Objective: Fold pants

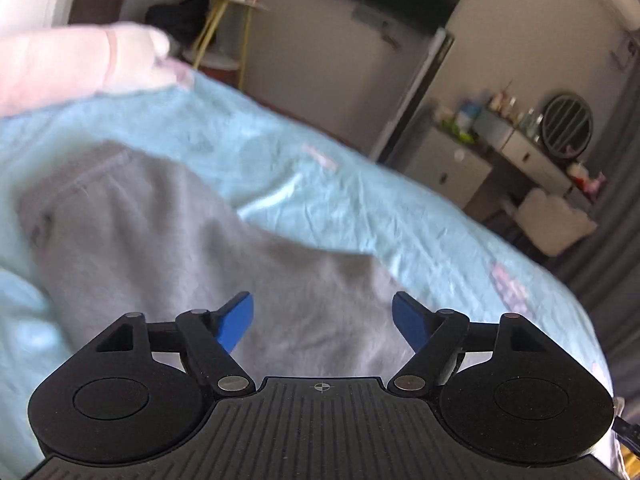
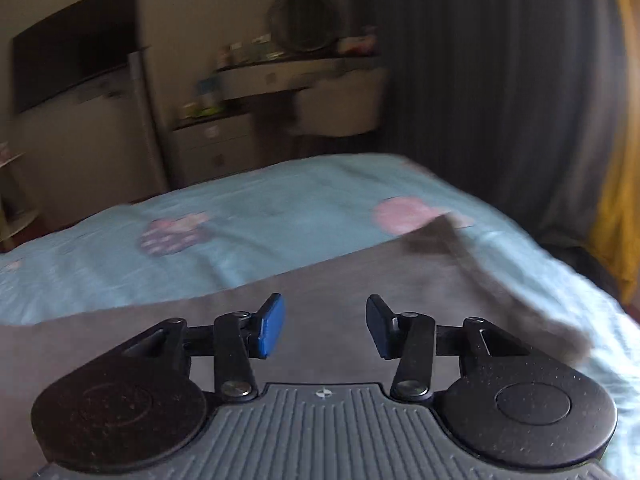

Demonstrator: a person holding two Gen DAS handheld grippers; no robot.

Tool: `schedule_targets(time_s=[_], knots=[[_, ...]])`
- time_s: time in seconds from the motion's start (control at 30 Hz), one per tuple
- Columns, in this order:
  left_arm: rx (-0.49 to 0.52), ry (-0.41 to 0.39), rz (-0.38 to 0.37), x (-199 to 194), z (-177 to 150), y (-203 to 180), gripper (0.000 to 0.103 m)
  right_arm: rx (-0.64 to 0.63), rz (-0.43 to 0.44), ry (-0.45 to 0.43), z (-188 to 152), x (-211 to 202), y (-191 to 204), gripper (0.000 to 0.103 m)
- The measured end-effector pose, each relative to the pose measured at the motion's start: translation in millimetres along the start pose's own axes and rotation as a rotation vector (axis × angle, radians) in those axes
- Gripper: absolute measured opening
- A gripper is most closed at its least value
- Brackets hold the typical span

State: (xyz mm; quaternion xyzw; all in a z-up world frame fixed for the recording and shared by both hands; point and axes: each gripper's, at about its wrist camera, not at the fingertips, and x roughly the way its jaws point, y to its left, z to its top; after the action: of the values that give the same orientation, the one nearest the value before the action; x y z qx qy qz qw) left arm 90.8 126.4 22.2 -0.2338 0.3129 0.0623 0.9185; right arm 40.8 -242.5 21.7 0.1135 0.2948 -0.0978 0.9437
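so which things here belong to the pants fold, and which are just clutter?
Job:
- grey pants, lying on the bed
- left gripper, open, empty
- right gripper, open, empty
- blue bedsheet, the work surface

Clutter:
- pink pillow
- dresser
- round mirror

dim room, soft daylight on bedsheet (image 1: 328, 184); heavy motion blur, fisheye bending at edges, corners vignetted.

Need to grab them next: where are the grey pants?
In both wrist views, the pants lie on the blue bedsheet, just beyond each gripper's open jaws.
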Motion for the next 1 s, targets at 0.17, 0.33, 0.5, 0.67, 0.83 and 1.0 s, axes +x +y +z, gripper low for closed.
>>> schedule_targets(time_s=[0.17,0.33,0.5,0.67,0.83,1.0], knots=[[0.035,0.019,0.064,45.7,-16.5,-2.1,0.08,-0.213,0.19,0.134,-18.0,41.1,91.0,0.046],[0.17,-0.04,0.113,63.3,-26.1,-18.8,0.081,-0.327,0.213,0.18,-27.9,74.8,146.2,0.048],[0.196,-0.056,0.159,91.8,-38.5,-15.6,0.086,-0.416,0.155,0.146,-33.4,109.0,187.7,0.082],[0.314,-0.081,0.214,90.1,-47.5,-14.8,0.097,-0.411,0.196,0.147,-30.0,121.5,179.7,0.091],[0.245,-0.079,0.21,67.4,-48.4,-13.0,0.095,-0.214,0.258,0.207,-17.5,91.3,119.8,0.089],[0.129,-0.064,-0.009,38.1,-53.6,-23.9,0.095,0.177,0.184,0.244,-12.7,53.5,-7.3,0.087]])
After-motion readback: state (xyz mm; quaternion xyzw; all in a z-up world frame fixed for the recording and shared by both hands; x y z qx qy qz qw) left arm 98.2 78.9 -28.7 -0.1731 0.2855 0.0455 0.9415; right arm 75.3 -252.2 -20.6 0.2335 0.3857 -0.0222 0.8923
